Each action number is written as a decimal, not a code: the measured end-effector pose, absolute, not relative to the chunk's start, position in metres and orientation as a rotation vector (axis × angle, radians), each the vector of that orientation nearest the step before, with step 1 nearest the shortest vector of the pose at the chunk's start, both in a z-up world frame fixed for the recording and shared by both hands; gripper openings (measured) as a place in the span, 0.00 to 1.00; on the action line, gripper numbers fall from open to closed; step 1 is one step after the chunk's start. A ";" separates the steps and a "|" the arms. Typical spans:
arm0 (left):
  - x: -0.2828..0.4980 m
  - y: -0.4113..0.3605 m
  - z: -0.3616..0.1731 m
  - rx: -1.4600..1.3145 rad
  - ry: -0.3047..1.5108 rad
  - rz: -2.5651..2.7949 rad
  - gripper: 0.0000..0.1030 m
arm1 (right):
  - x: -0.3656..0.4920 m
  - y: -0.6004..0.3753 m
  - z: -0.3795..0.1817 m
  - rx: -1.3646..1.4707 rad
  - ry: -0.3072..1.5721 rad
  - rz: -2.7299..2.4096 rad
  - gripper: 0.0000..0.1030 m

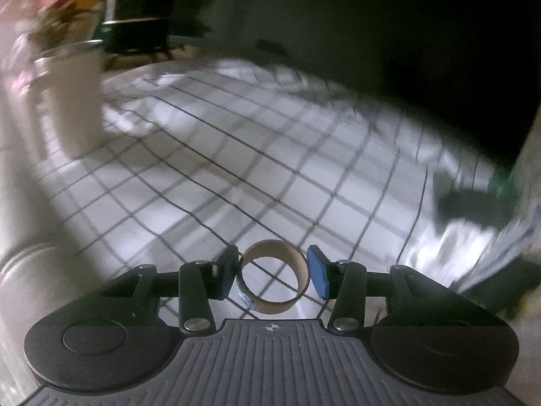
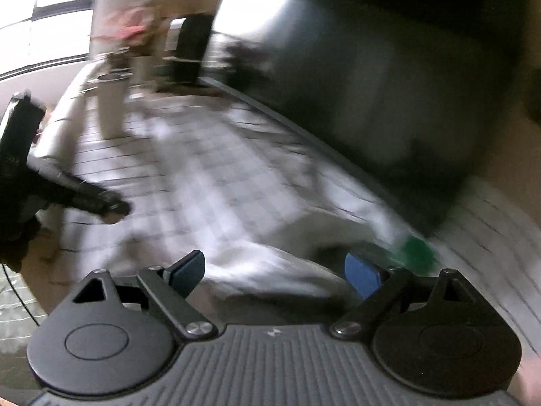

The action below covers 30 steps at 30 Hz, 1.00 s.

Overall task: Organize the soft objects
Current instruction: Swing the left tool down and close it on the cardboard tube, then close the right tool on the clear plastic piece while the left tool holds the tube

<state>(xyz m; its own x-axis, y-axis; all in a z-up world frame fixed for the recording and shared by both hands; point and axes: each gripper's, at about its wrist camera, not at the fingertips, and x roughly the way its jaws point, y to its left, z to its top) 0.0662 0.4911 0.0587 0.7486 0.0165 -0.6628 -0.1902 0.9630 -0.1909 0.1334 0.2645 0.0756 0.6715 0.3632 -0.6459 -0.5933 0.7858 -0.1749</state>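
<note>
Across the whole of both views lies the white checked cloth (image 1: pixel 236 155), its dark grid lines running over a broad flat surface, rumpled along the far edge where it meets a dark wall (image 1: pixel 389 34); at the left of your left wrist view stands a tall pale cup (image 1: pixel 76 101), blurred, with pink and red shapes behind it that you cannot make out, and beside it a black object (image 1: pixel 142 10) on the far side; low at the right edge of that view a small green thing (image 1: pixel 503 182) sits on the cloth, too smeared to name, and it shows again near the right finger in your right wrist view; your left gripper (image 1: pixel 274 275) holds a brown cardboard ring (image 1: pixel 274 279) between its blue pads, the ring turned so that you look through it to the cloth, and the pads press on its sides; your right gripper (image 2: pixel 275 275) stands wide apart with nothing between its fingers, above the blurred cloth.
</note>
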 end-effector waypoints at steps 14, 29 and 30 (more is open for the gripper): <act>0.008 0.537 0.080 -0.463 0.658 0.137 0.48 | 0.183 0.362 -0.008 -0.391 0.860 0.672 0.84; 0.001 0.520 0.090 -0.496 0.645 0.120 0.48 | 0.162 0.354 0.013 -0.350 0.796 0.719 0.74; 0.003 0.519 0.092 -0.494 0.644 0.117 0.48 | 0.157 0.352 0.025 -0.360 0.749 0.715 0.74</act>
